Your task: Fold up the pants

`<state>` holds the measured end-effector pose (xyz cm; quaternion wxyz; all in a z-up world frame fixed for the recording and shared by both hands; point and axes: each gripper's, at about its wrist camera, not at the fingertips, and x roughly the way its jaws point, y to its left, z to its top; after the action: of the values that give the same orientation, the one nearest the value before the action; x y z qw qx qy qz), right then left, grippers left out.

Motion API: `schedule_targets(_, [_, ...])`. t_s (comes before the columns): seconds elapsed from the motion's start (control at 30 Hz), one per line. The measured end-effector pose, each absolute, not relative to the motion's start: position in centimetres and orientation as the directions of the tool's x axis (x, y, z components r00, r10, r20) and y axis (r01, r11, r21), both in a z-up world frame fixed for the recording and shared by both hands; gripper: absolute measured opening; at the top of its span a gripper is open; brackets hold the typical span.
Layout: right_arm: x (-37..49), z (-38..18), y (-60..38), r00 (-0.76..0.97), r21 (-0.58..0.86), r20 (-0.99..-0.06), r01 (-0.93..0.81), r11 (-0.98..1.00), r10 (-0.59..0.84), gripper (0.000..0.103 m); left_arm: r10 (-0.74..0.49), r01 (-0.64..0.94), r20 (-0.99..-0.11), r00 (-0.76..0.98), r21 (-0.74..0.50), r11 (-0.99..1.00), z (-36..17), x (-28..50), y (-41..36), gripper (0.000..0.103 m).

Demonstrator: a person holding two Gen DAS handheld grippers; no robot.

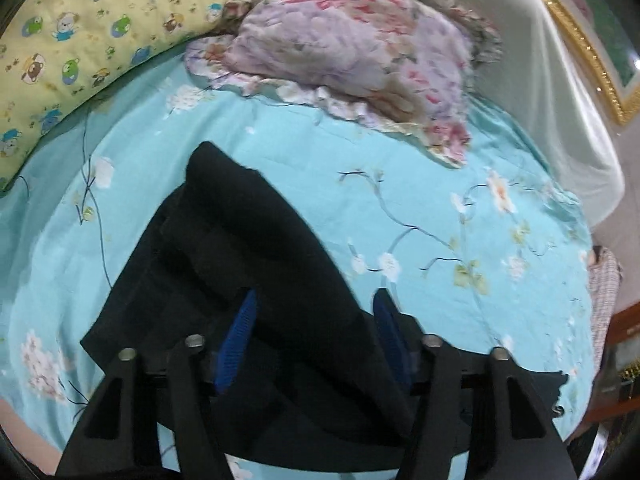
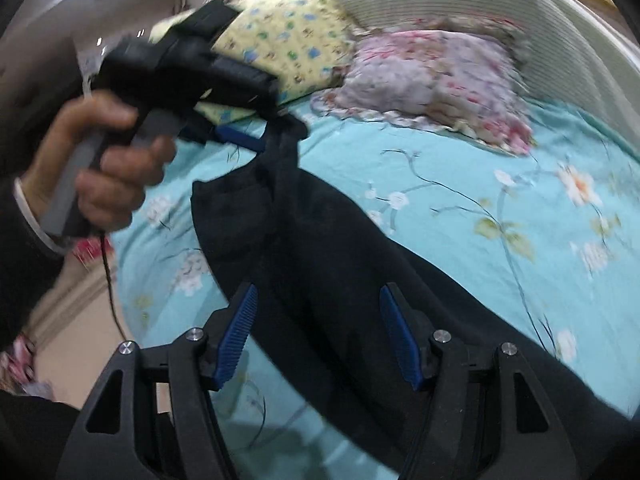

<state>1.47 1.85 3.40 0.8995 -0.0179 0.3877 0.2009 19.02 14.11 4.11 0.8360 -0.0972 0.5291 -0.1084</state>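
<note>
The left wrist camera sits just behind its own two blue-padded fingers (image 1: 244, 344) at six o'clock, looking down and forward, close over the dark, crumpled fabric pants (image 1: 248, 264) on the turquoise flower-printed bedsheet (image 1: 420, 208). The pink-and-lilac floral quilted pillow (image 1: 352, 52) lies toward twelve o'clock, the yellow cartoon-animal print cushion (image 1: 80, 36) toward ten.

The right wrist camera also looks forward from behind its blue-padded fingers (image 2: 236, 336), close above the pants (image 2: 340, 264). Both views share the bedsheet (image 2: 480, 168), the pillow (image 2: 432, 76) and the cushion (image 2: 288, 36). It also takes in the other black handheld gripper (image 2: 256, 142) at ten o'clock.
</note>
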Motion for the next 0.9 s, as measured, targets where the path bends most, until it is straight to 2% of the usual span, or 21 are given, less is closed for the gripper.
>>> schedule_targets(0.07, [2.5,2.2,3.6,0.628,0.017,-0.732,-0.368,0.930,0.262,0.065,-0.284,0.073,-0.868,0.408,-0.279,0.958,3.2,18.9,14.7,0.034])
schedule_targets(0.1, [3.0,1.7,3.9,0.629,-0.011,-0.743,-0.353,0.935,0.229,0.065,-0.289,0.073,-0.868,0.403,-0.284,0.956,2.8,18.7,15.1,0.016])
schedule_targets(0.13, [3.2,1.3,4.0,0.622,-0.013,-0.752,-0.346,0.938,0.219,0.063,-0.302,0.073,-0.867,0.395,-0.298,0.952,2.2,18.5,15.4,0.010])
schedule_targets(0.17, [3.6,1.1,3.7,0.609,0.016,-0.757,-0.347,0.938,0.238,0.039,-0.309,0.075,-0.864,0.397,-0.305,0.949,2.0,18.2,15.6,0.010])
schedule_targets(0.23, [3.9,1.0,3.2,0.583,0.081,-0.763,-0.342,0.936,0.278,0.011,-0.333,0.077,-0.840,0.428,-0.334,0.940,2.1,17.1,16.4,0.007])
schedule_targets(0.47, [0.4,4.0,3.1,0.577,0.132,-0.730,-0.407,0.904,0.366,0.007,-0.424,0.081,-0.754,0.501,-0.448,0.891,2.5,11.8,20.1,0.007])
schedule_targets(0.9, [0.8,0.9,5.7,0.467,0.136,-0.813,-0.428,0.893,0.348,0.007,-0.457,-0.021,-0.753,0.474,-0.528,0.849,-3.5,9.2,25.5,0.007])
